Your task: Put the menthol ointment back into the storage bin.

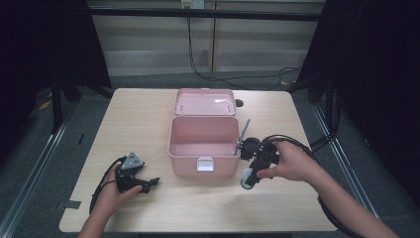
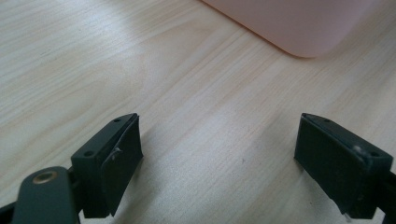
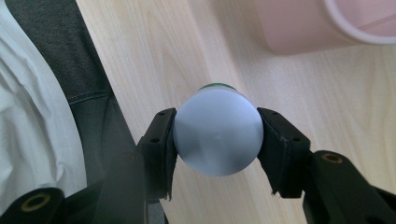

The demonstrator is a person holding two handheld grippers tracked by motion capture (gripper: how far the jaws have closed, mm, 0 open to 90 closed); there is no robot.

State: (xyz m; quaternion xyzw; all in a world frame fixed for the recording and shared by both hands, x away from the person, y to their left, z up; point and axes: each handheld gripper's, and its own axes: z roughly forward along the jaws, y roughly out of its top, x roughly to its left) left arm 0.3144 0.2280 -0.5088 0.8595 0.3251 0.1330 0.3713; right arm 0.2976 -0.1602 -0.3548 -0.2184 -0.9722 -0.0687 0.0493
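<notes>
**Q:** Now, what do the right fingers hold?

**A:** The right gripper [image 3: 215,140] is clamped on a bottle [image 3: 217,132] with a pale, rounded cap; one black finger [image 3: 161,149] presses each side of the cap. A sliver of green body shows just beyond the cap, on the far side from the fingers. In the high view the right gripper [image 1: 249,179] points down, with the bottle [image 1: 246,179] upright between its fingers and clear of the desk [image 1: 148,114].

**Q:** What lies near those fingers?

**A:** A pink box [image 1: 203,144] stands just beside them, towards the middle of the desk, its lid [image 1: 205,102] thrown open behind it. In the right gripper view a corner of the pink box [image 3: 299,28] lies beyond the fingertips, well apart from the bottle.

**Q:** And the left fingers?

**A:** The left gripper [image 2: 217,158] has its fingers wide apart, with bare desk [image 2: 140,70] between them. A corner of the pink box [image 2: 289,23] lies ahead of the fingertips, not touching. In the high view the left gripper [image 1: 148,183] rests low over the desk, near the front of the box, held in the person's left hand [image 1: 111,191].
</notes>
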